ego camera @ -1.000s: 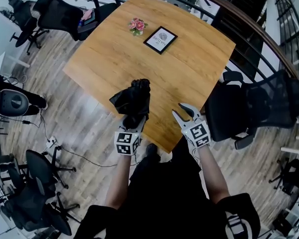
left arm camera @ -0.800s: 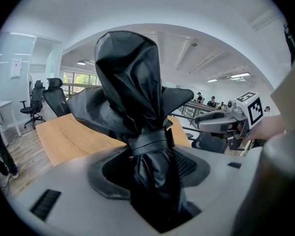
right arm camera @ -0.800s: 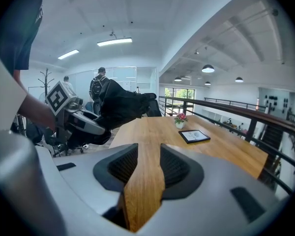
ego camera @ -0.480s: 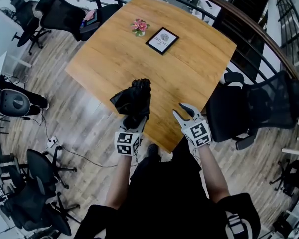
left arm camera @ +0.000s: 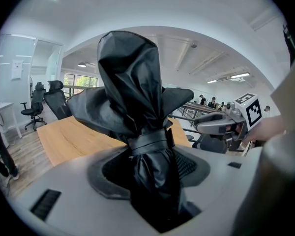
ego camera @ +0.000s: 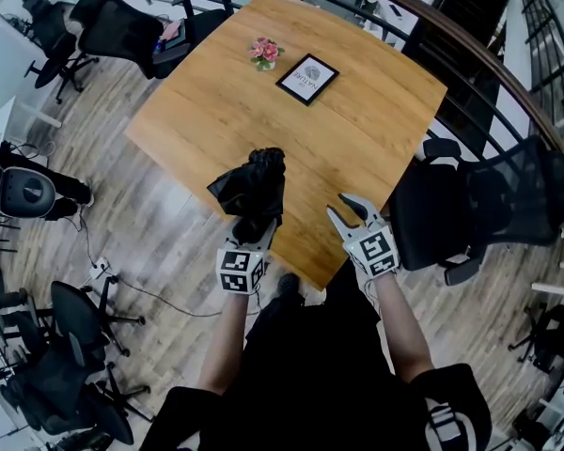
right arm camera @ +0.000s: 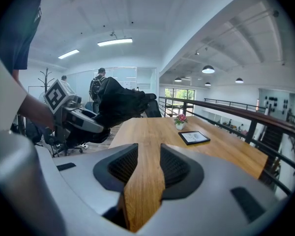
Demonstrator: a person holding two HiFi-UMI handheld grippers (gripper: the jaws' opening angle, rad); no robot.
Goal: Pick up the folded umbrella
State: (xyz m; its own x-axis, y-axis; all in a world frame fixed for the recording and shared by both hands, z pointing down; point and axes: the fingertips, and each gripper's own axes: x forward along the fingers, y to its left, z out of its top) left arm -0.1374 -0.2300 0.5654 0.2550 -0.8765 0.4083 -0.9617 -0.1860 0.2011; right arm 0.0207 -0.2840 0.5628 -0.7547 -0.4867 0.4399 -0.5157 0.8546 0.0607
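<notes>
The folded black umbrella [ego camera: 252, 189] is lifted above the near edge of the wooden table [ego camera: 263, 111], and my left gripper [ego camera: 254, 225] is shut on its lower end. In the left gripper view the umbrella [left arm camera: 137, 122] fills the gap between the jaws, strap band at mid height, loose fabric spreading above. My right gripper [ego camera: 350, 212] stands open over the table's near right edge with nothing between its fingers. In the right gripper view the umbrella [right arm camera: 120, 104] hangs at the left, and the open right gripper [right arm camera: 143, 166] shows only bare table between its jaws.
A small pot of pink flowers [ego camera: 261, 52] and a framed card [ego camera: 306, 78] sit at the table's far side. Black office chairs stand at the right [ego camera: 489, 205] and far left [ego camera: 113, 26]. A railing [ego camera: 489, 64] runs behind the table. People stand in the distance.
</notes>
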